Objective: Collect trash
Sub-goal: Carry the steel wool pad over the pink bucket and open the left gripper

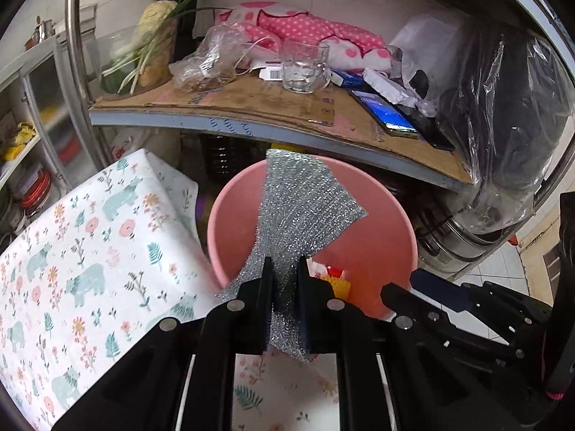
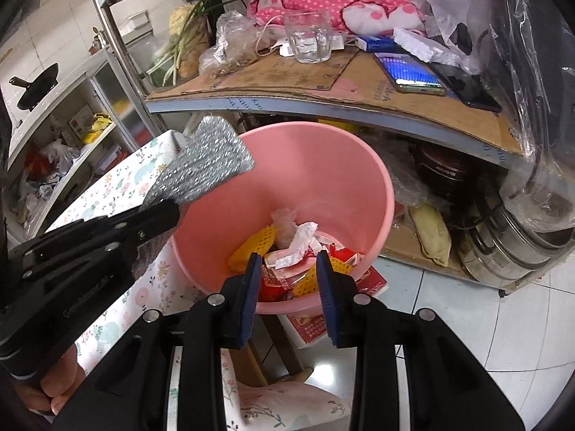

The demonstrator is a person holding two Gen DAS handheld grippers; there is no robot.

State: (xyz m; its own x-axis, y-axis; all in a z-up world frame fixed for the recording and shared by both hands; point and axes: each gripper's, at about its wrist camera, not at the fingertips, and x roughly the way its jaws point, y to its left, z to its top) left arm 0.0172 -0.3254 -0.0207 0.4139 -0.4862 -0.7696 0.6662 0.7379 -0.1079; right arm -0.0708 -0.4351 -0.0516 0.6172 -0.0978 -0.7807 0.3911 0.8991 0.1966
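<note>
Gripping a silver scouring cloth [image 1: 302, 212], the left tool [image 1: 285, 269] hangs over the pink bin [image 2: 363, 179]; right tool [image 2: 289, 264] released, beside a floral-covered bench [image 1: 72, 251], cluttered shelf [image 1: 251, 107] ahead.

Barcode label [image 1: 272, 73] on shelf beside glass: digits too small to read. Cardboard liner [image 2: 383, 88] edge: print ending "…A", rest illegible. Red box [image 2: 316, 323] under bucket: characters unreadable.
</note>
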